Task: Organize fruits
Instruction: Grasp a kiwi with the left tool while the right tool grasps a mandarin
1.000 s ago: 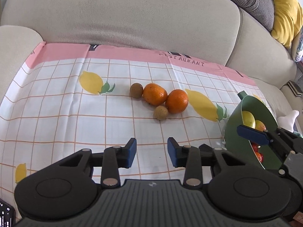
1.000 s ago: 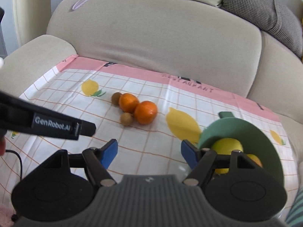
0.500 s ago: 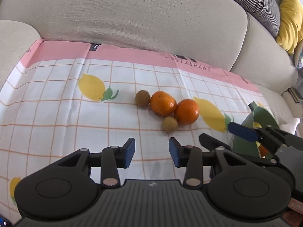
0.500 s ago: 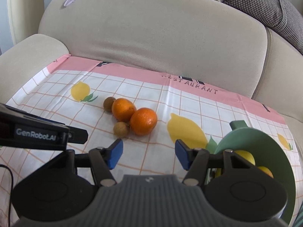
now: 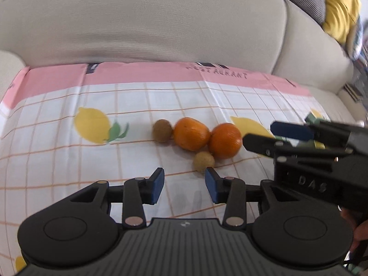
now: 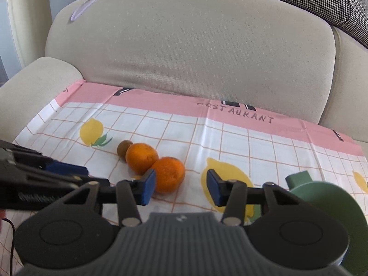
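Note:
Two oranges lie touching on the lemon-print cloth: the left orange (image 5: 191,133) (image 6: 142,158) and the right orange (image 5: 225,140) (image 6: 169,174). A brown kiwi (image 5: 162,130) (image 6: 124,148) sits at their left and a small tan fruit (image 5: 203,161) in front. My left gripper (image 5: 184,185) is open and empty, just short of the tan fruit. My right gripper (image 6: 181,187) is open and empty, its left pad next to the right orange. The green bowl (image 6: 326,203) stands at the right.
The cloth (image 6: 230,133) covers a beige sofa seat, with the backrest (image 6: 188,46) close behind the fruit and an armrest (image 6: 34,85) at the left. A yellow cushion (image 5: 338,7) lies at the far right. The right gripper's body (image 5: 322,161) crosses the left wrist view.
Both grippers have moved forward toward the fruit pile. The right gripper has swung left from the bowl to the right orange and narrowed its opening.

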Motion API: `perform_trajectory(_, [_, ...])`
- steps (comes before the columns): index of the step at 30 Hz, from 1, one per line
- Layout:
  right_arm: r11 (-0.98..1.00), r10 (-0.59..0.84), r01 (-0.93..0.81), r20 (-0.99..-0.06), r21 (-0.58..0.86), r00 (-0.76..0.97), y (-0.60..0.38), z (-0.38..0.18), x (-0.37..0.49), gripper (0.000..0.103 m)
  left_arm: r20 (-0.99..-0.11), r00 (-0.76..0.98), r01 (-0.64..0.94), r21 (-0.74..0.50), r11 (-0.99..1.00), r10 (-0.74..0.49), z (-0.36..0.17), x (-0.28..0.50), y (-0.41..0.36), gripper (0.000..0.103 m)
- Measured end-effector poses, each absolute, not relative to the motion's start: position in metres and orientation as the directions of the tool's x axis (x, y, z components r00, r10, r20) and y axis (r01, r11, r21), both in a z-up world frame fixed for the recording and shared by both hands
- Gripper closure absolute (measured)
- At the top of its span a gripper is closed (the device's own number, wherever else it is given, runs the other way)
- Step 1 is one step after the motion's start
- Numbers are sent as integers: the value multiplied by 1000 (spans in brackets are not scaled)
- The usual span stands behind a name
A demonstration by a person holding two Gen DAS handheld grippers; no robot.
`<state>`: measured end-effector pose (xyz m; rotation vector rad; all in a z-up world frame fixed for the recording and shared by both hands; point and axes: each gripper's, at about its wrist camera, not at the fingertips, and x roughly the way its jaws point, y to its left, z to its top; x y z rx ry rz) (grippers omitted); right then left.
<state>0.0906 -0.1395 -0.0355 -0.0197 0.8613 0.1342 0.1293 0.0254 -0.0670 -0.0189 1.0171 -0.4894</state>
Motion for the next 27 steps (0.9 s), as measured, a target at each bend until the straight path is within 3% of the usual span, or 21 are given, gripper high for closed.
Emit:
perform_trajectory(17, [988,150,-126,-767,91,624,-160,-40,93,61,-828,420,472,-151,869,-372,-91,142,-15,57])
perform_trajectory(24, [989,142,-128,-766,78,626,-161,-39,93,61,-831,417,486,-137,863,-367,-91,143,-20,74])
perform_trajectory(27, [989,139,-128,-766,74,627,-162,-39,93,61,-831,409,487,-150,861,-377,-90,143,-18,75])
